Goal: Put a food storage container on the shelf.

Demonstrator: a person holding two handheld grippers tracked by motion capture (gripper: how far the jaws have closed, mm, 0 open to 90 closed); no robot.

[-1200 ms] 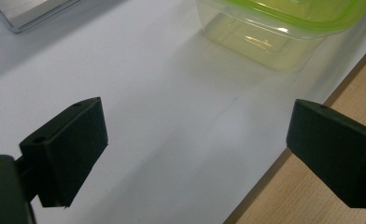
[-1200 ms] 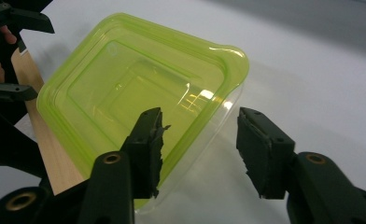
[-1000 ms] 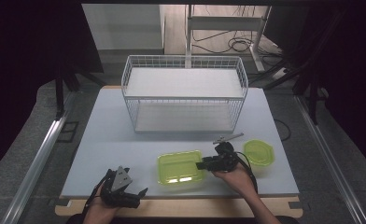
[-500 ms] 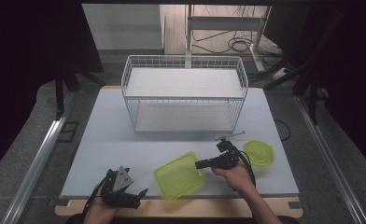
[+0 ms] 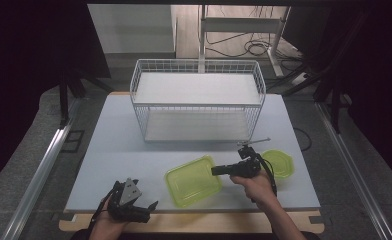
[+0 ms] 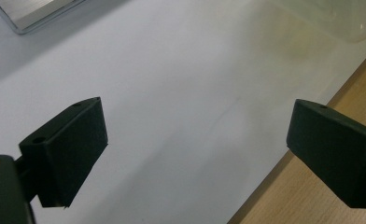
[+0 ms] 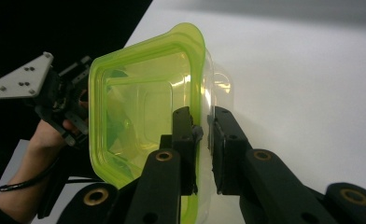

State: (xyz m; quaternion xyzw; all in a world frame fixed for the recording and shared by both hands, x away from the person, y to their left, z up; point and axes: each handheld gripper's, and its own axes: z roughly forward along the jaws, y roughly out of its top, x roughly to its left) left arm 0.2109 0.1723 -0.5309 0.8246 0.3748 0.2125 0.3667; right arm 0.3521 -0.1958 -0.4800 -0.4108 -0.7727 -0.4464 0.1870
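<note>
The left gripper [image 5: 146, 206] rests at the table's [image 5: 124, 150] near edge, its 2 jaws spread wide with nothing between them, likely waiting its turn. Further right, the green container [image 5: 193, 181] sits tilted on the table: the right gripper [image 5: 215, 170] has just been closing and now pinches its rim, probably to lift it toward the wire basket [image 5: 198, 102]

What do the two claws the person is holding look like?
Both are black. The left claw has two chunky, flat rectangular pads with small round holes, and a grey three-cornered plate dotted with screws on top. The right claw has long bars with brass-ringed pivots. A black cable loops from it.
</note>
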